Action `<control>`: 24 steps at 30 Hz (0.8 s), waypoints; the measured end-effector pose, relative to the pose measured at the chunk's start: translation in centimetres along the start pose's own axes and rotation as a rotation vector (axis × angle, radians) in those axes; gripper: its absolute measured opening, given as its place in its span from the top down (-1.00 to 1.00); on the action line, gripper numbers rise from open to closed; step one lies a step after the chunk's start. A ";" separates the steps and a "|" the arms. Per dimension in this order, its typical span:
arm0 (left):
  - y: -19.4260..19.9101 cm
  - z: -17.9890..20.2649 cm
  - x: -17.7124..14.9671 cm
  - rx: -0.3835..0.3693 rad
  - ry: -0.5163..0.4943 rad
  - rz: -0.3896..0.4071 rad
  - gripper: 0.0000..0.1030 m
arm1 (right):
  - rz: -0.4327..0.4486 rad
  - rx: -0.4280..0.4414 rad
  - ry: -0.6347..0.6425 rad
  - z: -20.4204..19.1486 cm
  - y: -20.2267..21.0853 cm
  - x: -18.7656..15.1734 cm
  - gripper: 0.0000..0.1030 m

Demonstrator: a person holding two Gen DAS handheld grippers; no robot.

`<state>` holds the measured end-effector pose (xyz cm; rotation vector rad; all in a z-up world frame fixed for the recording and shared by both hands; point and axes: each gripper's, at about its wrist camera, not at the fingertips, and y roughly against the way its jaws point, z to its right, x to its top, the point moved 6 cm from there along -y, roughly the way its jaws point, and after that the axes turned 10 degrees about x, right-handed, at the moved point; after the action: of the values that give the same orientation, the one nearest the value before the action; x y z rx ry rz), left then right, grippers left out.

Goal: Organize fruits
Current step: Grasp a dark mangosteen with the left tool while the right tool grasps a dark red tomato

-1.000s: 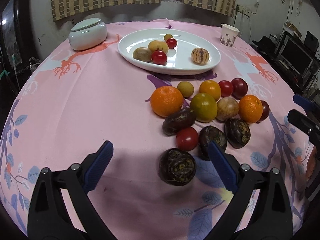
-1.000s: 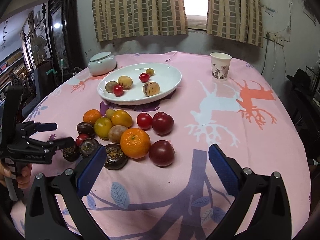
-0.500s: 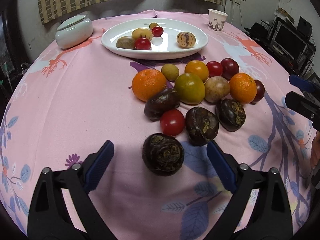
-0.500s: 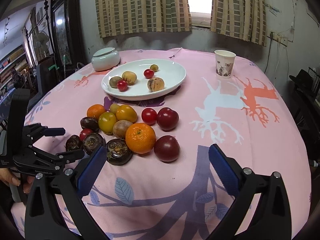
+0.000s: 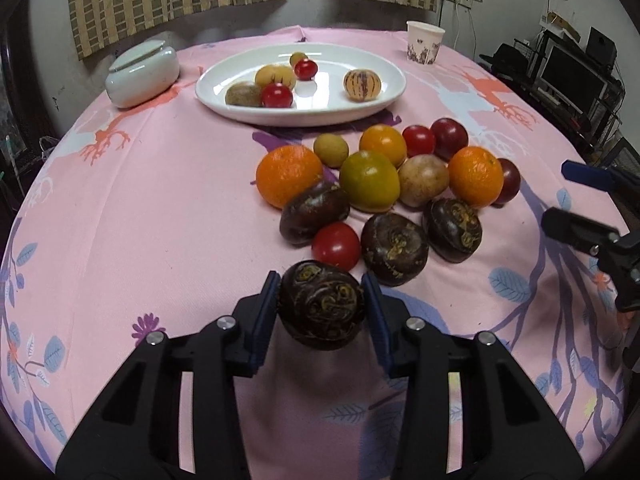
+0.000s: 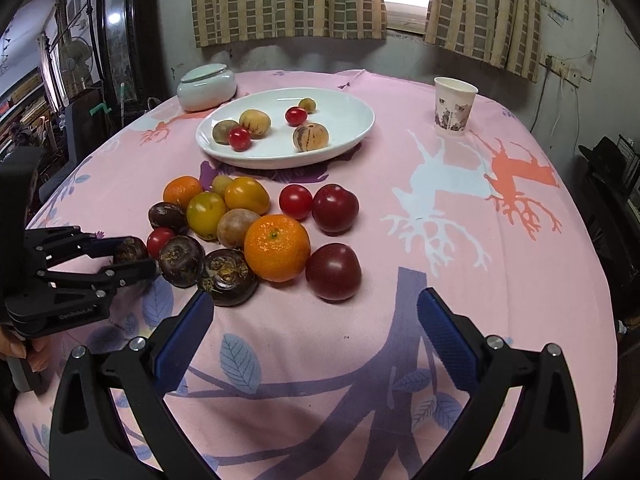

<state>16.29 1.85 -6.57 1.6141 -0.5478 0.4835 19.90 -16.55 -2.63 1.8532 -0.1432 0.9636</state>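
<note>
My left gripper point(image 5: 322, 300) is shut on a dark brown wrinkled fruit point(image 5: 321, 311) at the near edge of the fruit pile; it also shows in the right wrist view point(image 6: 128, 258). The pile point(image 5: 376, 184) holds oranges, tomatoes, dark plums and more wrinkled brown fruits on the pink cloth. A white oval plate point(image 5: 384, 64) behind it carries several small fruits. My right gripper point(image 6: 314, 320) is open and empty, near a dark red plum point(image 6: 333, 271) and an orange point(image 6: 277, 248).
A white lidded jar point(image 5: 142, 73) stands left of the plate. A paper cup point(image 5: 425, 42) stands at the far right. The round table point(image 6: 500, 280) has a pink cloth with deer and leaf prints. Shelves and furniture surround it.
My left gripper has moved forward and closed on the nearest dark wrinkled fruit, which lay loose between its open jaws before. The right gripper has drifted slightly closer to the pile.
</note>
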 end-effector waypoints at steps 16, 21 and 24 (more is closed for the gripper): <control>0.4 -0.8 0.2 -0.054 0.052 -0.013 0.17 | -0.156 -0.120 0.055 1.8 -4.5 -0.3 -0.15; 0.2 -0.9 0.2 -0.047 0.054 -0.023 0.17 | -0.173 -0.075 0.036 1.8 -5.6 0.0 0.28; -0.2 -1.0 0.0 -0.043 0.056 -0.039 0.17 | -0.154 -0.030 -0.008 2.1 -5.0 -0.2 0.30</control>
<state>16.46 2.86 -6.63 1.5630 -0.4810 0.4834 23.38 -15.85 -6.72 1.8123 -0.0200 0.8430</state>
